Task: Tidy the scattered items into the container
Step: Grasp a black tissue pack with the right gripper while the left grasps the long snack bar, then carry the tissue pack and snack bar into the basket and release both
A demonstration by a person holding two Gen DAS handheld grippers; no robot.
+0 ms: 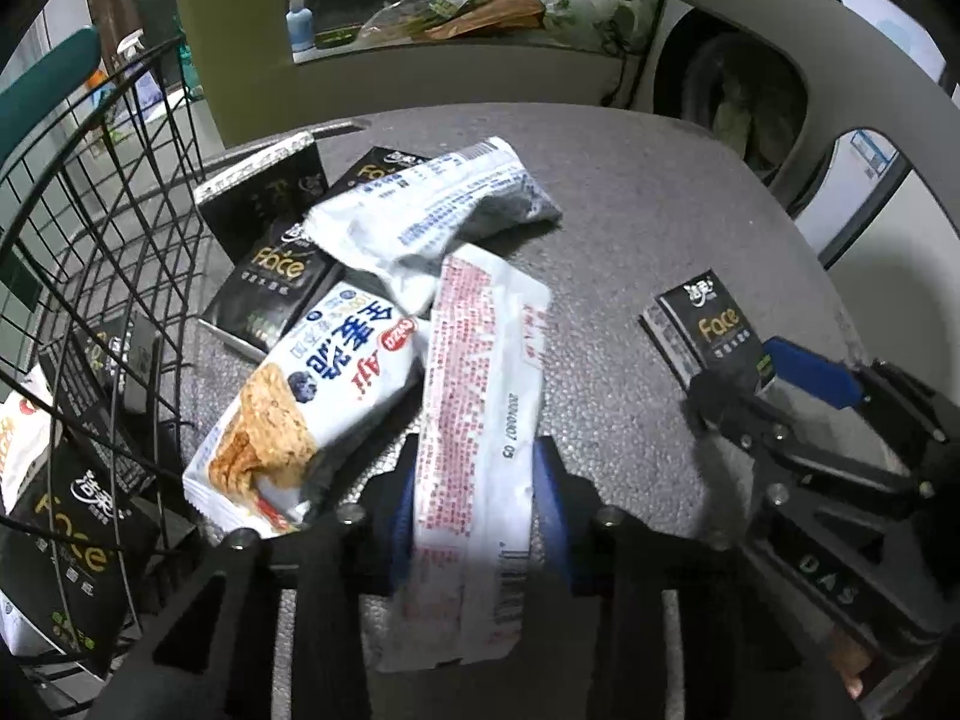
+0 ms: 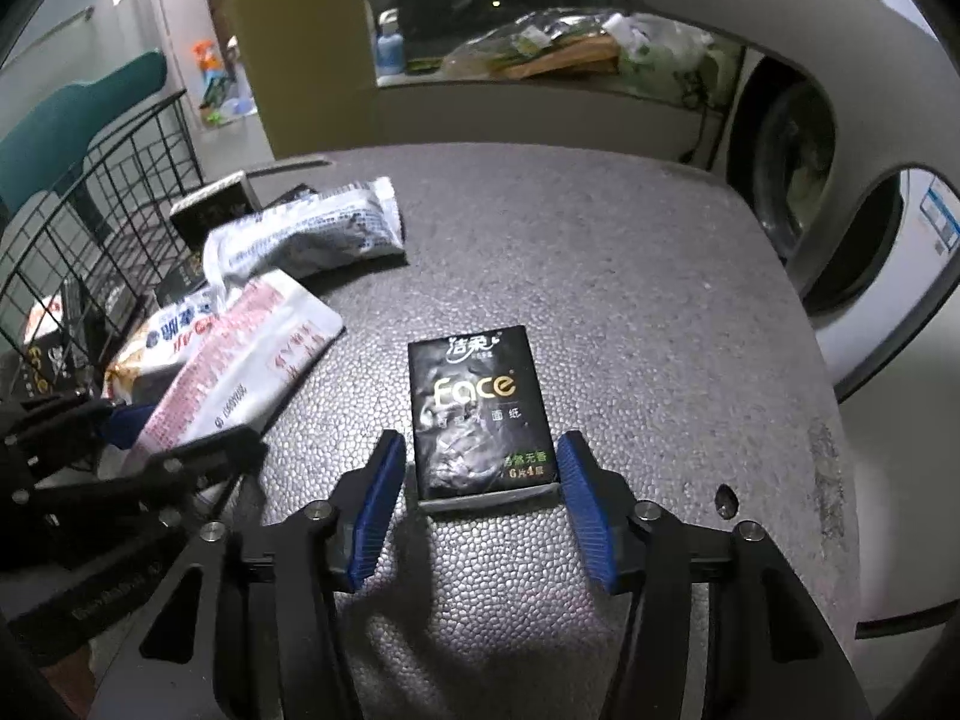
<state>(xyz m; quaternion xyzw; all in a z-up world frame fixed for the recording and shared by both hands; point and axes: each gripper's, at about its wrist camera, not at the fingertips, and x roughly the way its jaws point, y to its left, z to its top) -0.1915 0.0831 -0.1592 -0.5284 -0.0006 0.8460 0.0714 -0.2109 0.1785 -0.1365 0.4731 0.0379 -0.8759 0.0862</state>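
Note:
In the left wrist view my left gripper [image 1: 475, 516] is shut on a long white packet with red print [image 1: 480, 372], blue pads against both its edges. The same packet [image 2: 240, 372] shows at the left of the right wrist view. Beside it lie a blueberry biscuit packet [image 1: 312, 396], a white packet with blue print [image 1: 432, 210] and black Face tissue packs [image 1: 270, 282]. A black wire basket [image 1: 120, 228] on the left holds more Face packs [image 1: 66, 534]. My right gripper [image 2: 483, 498] stands open, straddling the near end of a lone Face pack [image 2: 480, 414] lying flat.
The grey pebbled table [image 2: 600, 276] ends in a rounded far edge, with a small hole [image 2: 726, 498] near the right gripper. A pale chair back [image 2: 810, 18] and a washing machine [image 2: 798, 138] stand to the right. Bags [image 1: 510, 6] lie on the sill.

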